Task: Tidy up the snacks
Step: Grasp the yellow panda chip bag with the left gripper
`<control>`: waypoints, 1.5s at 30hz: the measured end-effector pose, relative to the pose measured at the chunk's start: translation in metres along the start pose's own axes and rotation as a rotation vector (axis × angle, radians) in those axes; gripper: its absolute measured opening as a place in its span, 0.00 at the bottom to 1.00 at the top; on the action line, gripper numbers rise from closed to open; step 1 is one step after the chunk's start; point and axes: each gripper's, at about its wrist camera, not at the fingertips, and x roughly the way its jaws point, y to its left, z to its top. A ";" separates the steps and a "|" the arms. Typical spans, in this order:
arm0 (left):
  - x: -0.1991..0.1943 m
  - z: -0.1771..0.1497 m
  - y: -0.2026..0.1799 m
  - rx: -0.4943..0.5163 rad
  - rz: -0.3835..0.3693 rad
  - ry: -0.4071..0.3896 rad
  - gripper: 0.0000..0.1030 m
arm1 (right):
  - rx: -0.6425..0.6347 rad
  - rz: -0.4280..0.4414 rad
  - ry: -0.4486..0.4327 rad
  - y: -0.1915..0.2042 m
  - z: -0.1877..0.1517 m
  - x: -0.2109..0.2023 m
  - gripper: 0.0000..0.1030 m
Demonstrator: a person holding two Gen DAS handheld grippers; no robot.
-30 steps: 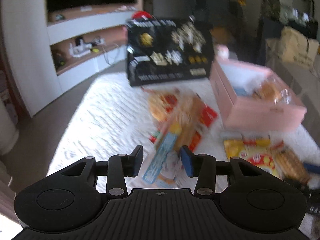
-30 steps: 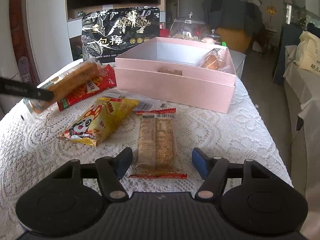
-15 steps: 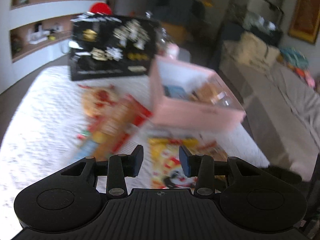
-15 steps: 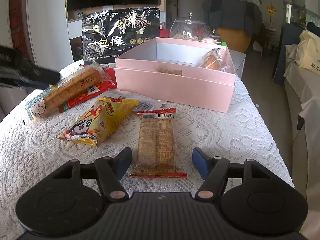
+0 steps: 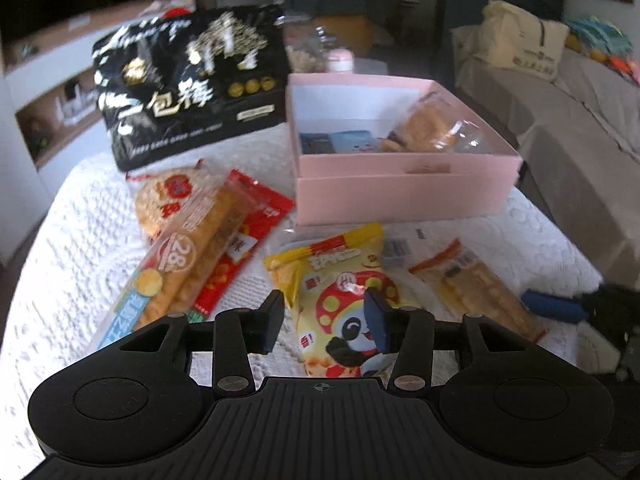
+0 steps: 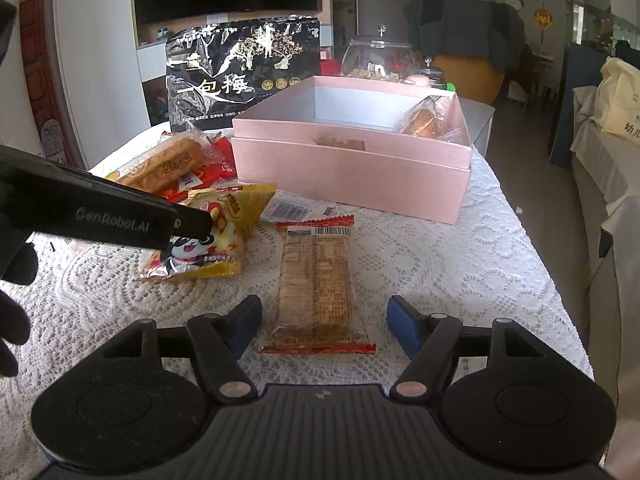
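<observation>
Snacks lie scattered on the white lace tablecloth (image 6: 460, 264), in front of the pink box (image 6: 352, 176), which already holds a wrapped pastry (image 6: 428, 118) in its far right corner. Left gripper (image 5: 324, 320) hovers over the yellow panda bag (image 5: 340, 292), jaws opening, nothing pinched between them. At its ten o'clock a long bread packet (image 5: 188, 264) lies across a red packet (image 5: 244, 248). Right gripper (image 6: 322, 328) hangs with jaws apart and opening, straddling the near end of the clear cracker packet (image 6: 316, 280) without touching it. At the box's eleven o'clock a tall black bag (image 6: 244, 72) stands upright, and behind the box there's a glass jar (image 6: 376, 58). At one o'clock from the left gripper, a sofa (image 5: 580, 128) with a cream bag (image 5: 520, 40).
</observation>
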 end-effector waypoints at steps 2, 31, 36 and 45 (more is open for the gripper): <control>0.003 0.003 0.006 -0.035 -0.003 0.009 0.56 | 0.001 0.001 0.000 0.000 0.000 0.000 0.69; 0.013 0.011 -0.029 0.058 0.117 -0.025 0.56 | 0.009 0.015 -0.004 -0.001 -0.002 -0.001 0.71; 0.016 0.003 0.008 -0.112 0.045 -0.005 0.79 | 0.008 0.016 -0.003 -0.001 -0.002 -0.001 0.71; 0.029 0.002 0.001 -0.129 -0.013 0.035 0.83 | 0.005 0.016 -0.002 -0.001 -0.002 -0.001 0.73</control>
